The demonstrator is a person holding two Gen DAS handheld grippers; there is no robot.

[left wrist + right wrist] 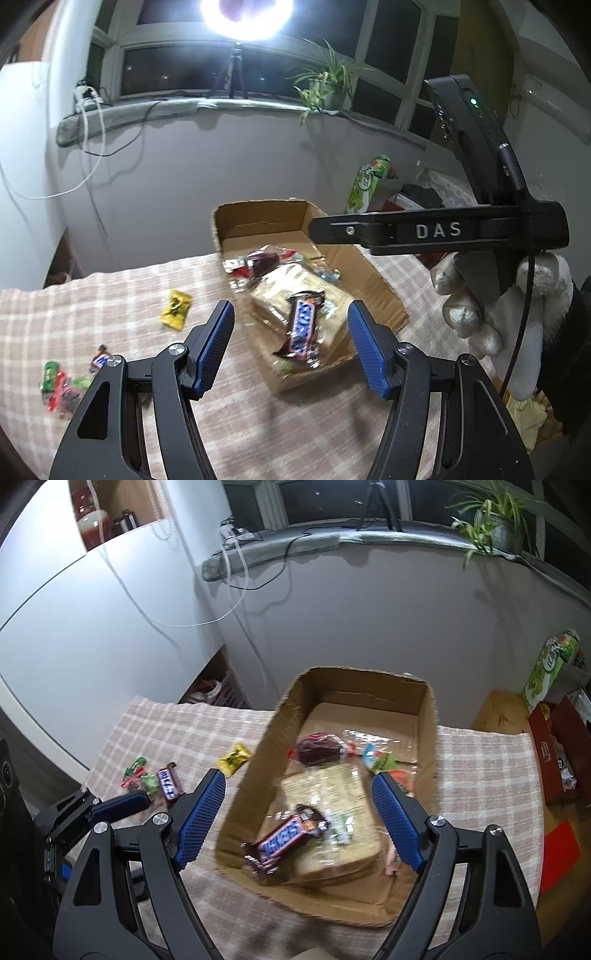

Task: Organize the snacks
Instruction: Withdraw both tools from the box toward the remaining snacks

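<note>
A cardboard box (pixel 258 218) (pixel 258 771) sits on the checked tablecloth and holds several snacks. A Snickers bar (pixel 303 325) (pixel 284 840) lies on a clear-wrapped pack (pixel 332 801) in the box, below both grippers. My left gripper (pixel 291 343) is open and empty above the box's near edge. My right gripper (pixel 299 819) is open and empty over the box. On the cloth left of the box lie a yellow candy (pixel 176 309) (pixel 233 759), a small Snickers (pixel 99 359) (pixel 168 782) and red and green candies (pixel 61 386) (pixel 137 777).
The right gripper's body (pixel 436 230) hangs over the box's right side, held by a gloved hand (pixel 480 306). The left gripper's finger (pixel 118 806) shows at left. A green carton (pixel 367 182) (pixel 550 664) and red boxes (pixel 550 753) stand at the right.
</note>
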